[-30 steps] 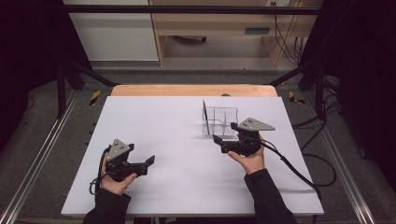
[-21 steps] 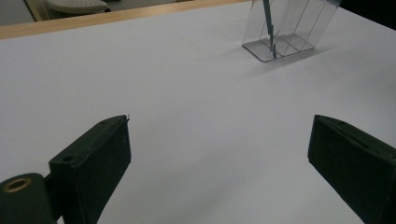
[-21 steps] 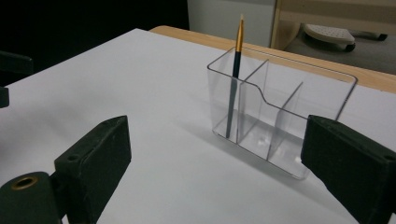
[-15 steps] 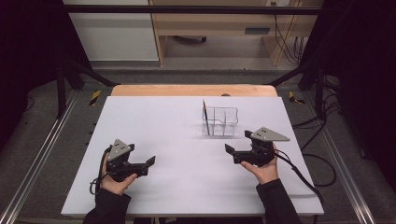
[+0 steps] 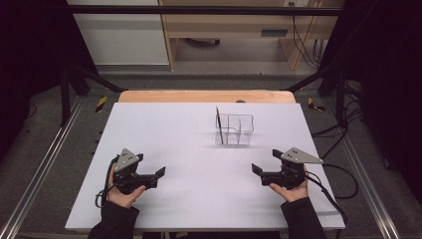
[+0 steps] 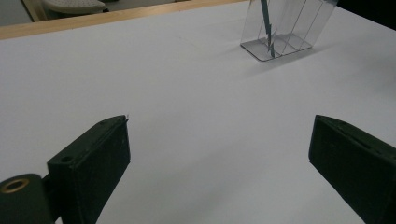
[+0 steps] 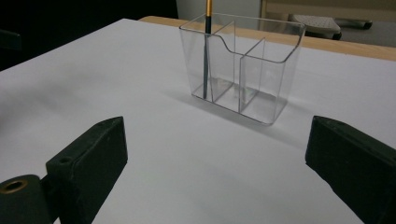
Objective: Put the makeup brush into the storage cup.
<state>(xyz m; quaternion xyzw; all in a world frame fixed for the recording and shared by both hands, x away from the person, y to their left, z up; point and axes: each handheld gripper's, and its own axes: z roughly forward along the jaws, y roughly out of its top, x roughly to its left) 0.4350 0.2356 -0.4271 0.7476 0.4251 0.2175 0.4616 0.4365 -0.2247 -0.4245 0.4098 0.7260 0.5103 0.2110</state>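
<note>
Two grippers sit low over my white bench (image 5: 199,149): the left gripper (image 5: 158,174) near the front left and the right gripper (image 5: 258,172) near the front right, well apart, each with its jaws spread wide and nothing between them. Between and beyond them, toward the far edge, I see a clear divided organizer (image 5: 235,130) standing upright on the bench. One thin pencil (image 7: 206,51) with an orange upper end stands in its leftmost compartment, leaning slightly.
</note>
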